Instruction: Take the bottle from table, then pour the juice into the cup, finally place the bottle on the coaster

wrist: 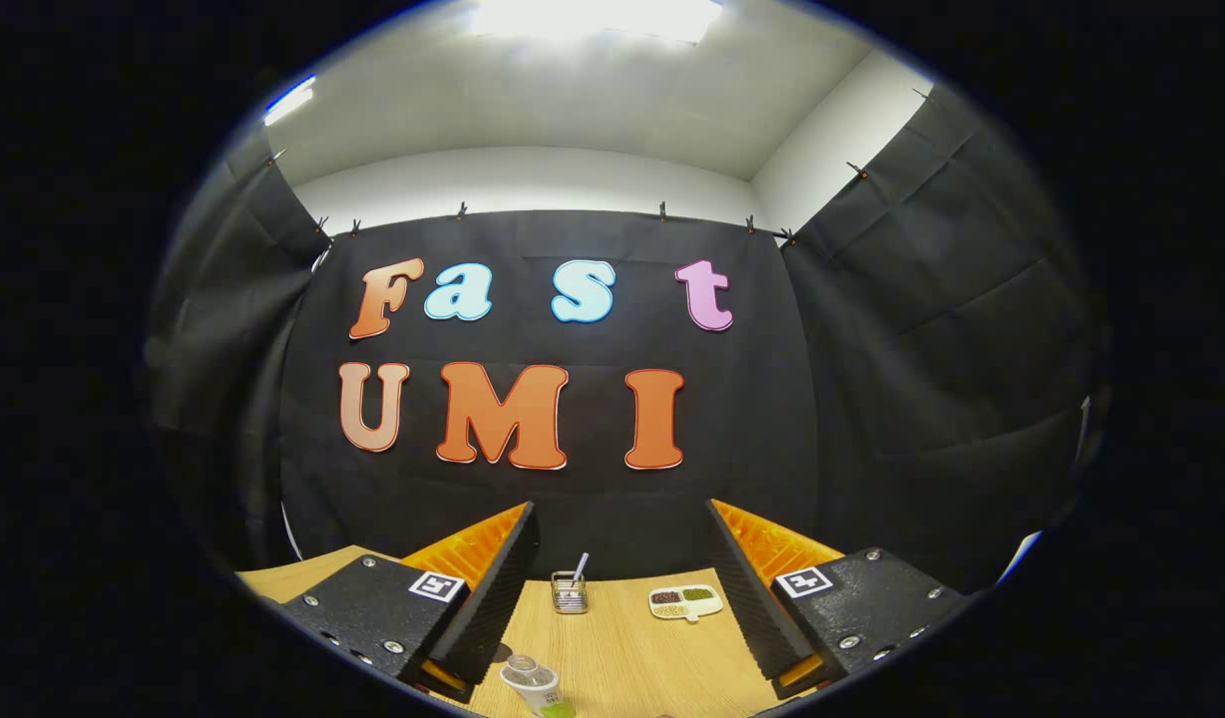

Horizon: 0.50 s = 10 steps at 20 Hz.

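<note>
Here your gripper (620, 588) stood wide open and empty above the pale wood-grain table (622, 648), its ridged pads facing. Just ahead, near the left finger, the clear bottle (535, 683) stood partly cut off. Toward the far edge sat a small wire holder (570, 592) and a shallow compartmented dish (685, 602).

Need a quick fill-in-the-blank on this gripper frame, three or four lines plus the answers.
1. The gripper has its fingers spread ____, with nothing held between them.
2. The bottle stands on the wooden ____ near the left finger.
3. Farther off between the fingers, the small wire holder has a ____ sticking up out of it.
4. The white divided dish sits to the ____ of the wire holder.

Missing words: open; table; spoon; right
</note>
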Each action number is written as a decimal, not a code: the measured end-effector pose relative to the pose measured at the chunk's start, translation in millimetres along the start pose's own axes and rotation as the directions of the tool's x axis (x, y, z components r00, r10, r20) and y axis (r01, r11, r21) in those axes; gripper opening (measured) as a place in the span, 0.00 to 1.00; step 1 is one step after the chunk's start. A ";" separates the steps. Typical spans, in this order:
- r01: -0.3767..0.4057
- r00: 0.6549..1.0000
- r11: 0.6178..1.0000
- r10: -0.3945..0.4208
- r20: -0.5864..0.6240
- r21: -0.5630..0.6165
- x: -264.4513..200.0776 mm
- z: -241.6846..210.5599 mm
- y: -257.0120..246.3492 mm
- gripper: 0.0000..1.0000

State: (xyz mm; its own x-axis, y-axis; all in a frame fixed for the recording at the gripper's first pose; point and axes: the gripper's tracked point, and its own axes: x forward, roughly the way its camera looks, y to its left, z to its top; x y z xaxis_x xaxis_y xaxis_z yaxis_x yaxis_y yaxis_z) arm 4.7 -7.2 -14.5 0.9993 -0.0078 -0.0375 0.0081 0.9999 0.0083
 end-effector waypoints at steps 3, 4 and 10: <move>0.001 1.000 1.000 -0.002 -0.007 -0.013 -0.6 -1.1 -1.7 0.97; -0.003 1.000 1.000 0.002 -0.009 -0.015 -0.4 -1.0 -0.9 0.97; -0.024 0.999 0.999 0.023 -0.026 -0.026 -0.8 -1.4 7.2 0.97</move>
State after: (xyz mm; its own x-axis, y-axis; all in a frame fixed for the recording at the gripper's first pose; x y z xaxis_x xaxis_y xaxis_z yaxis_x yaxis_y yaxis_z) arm 3.9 0.0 -15.8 0.9979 0.0155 -0.0632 -0.0166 0.9997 -0.0167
